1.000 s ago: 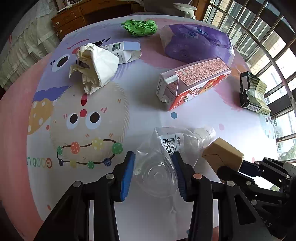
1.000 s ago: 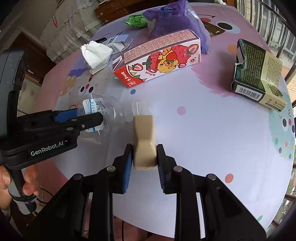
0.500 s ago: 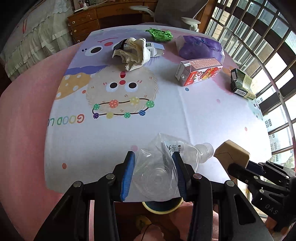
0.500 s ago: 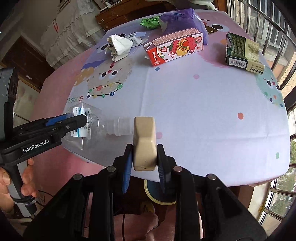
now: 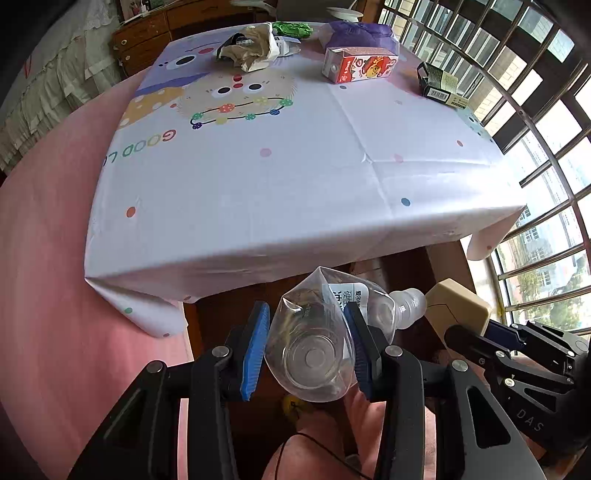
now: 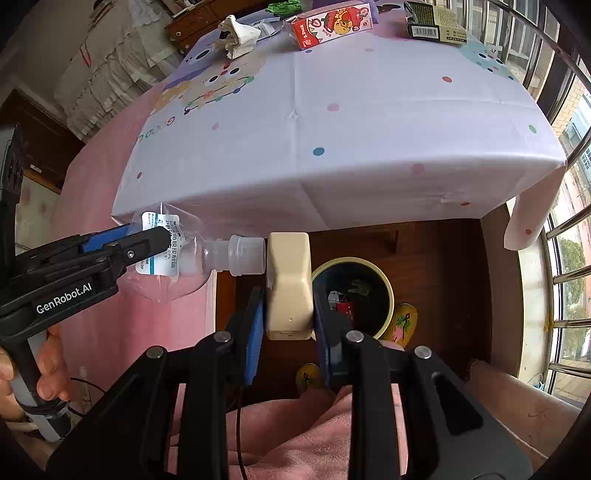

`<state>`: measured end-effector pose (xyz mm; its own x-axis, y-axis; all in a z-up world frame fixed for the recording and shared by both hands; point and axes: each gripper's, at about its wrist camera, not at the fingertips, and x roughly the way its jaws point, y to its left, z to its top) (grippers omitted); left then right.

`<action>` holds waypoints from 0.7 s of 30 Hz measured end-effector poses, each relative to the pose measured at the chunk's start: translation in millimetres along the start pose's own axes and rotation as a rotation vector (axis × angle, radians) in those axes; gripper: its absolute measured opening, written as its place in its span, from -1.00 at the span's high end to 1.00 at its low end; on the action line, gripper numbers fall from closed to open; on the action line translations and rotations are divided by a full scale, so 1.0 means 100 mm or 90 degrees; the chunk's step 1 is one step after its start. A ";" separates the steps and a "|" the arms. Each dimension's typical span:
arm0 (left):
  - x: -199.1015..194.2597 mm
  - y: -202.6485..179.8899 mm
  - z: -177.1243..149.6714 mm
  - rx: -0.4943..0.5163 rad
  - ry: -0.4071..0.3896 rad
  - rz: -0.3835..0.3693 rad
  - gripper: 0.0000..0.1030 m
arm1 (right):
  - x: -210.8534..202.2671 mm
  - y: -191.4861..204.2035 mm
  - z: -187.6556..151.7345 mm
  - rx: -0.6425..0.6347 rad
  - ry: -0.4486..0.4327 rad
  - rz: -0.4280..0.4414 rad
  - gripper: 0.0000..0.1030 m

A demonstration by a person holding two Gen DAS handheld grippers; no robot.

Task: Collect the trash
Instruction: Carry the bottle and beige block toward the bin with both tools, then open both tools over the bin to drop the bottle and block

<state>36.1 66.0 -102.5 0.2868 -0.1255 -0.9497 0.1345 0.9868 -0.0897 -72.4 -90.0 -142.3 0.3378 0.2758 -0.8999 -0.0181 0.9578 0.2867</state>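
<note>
In the left wrist view, the left gripper [image 5: 308, 349] was clamped on a crumpled clear plastic bottle [image 5: 317, 347], its blue pads pressing the squashed body from both sides, base toward the camera and capped neck pointing to the right. The bottle hung in the air on the near side of the desk [image 5: 295, 192], off its edge and above the floor. It looked empty, light and soft-walled, so it would likely buckle further under pressure; the flattened midsection, where it was held, seemed the surest place to hold it, since the smooth plastic could slip. To the right, the right gripper's fingers held a beige block [image 5: 456, 306] just beside the bottle's cap. Far across the desk lay a crumpled paper wad [image 5: 251, 51], a strawberry carton [image 5: 360, 66], a dark box [image 5: 441, 85] and a purple bag [image 5: 358, 35].

In the right wrist view, the right gripper [image 6: 289, 321] was shut on the beige block [image 6: 289, 284], which looked rigid and easy to hold by its flat sides. The bottle's cap [image 6: 245, 255] touched or nearly touched the block's left face. Below, on the floor, a yellow-rimmed bin [image 6: 386, 291] stood open with some trash inside, apparently the drop target for both items.
</note>
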 end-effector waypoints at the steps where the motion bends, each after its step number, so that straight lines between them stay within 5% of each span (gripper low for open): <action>1: 0.03 -0.01 -0.07 0.005 0.006 -0.001 0.20 | 0.02 -0.02 -0.07 0.003 0.006 -0.004 0.58; 9: 0.56 -0.23 -0.50 0.032 0.051 0.012 0.20 | 0.43 -0.25 -0.48 0.037 0.059 -0.033 0.57; 21: 2.14 -0.39 -0.91 0.062 0.121 0.052 0.19 | 1.82 -0.88 -0.87 0.043 0.135 -0.065 0.57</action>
<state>6.4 9.6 -329.8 0.1187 -0.0143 -0.9928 0.2123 0.9771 0.0113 -91.4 -116.6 -359.9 0.1297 0.1957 -0.9721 0.0709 0.9760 0.2059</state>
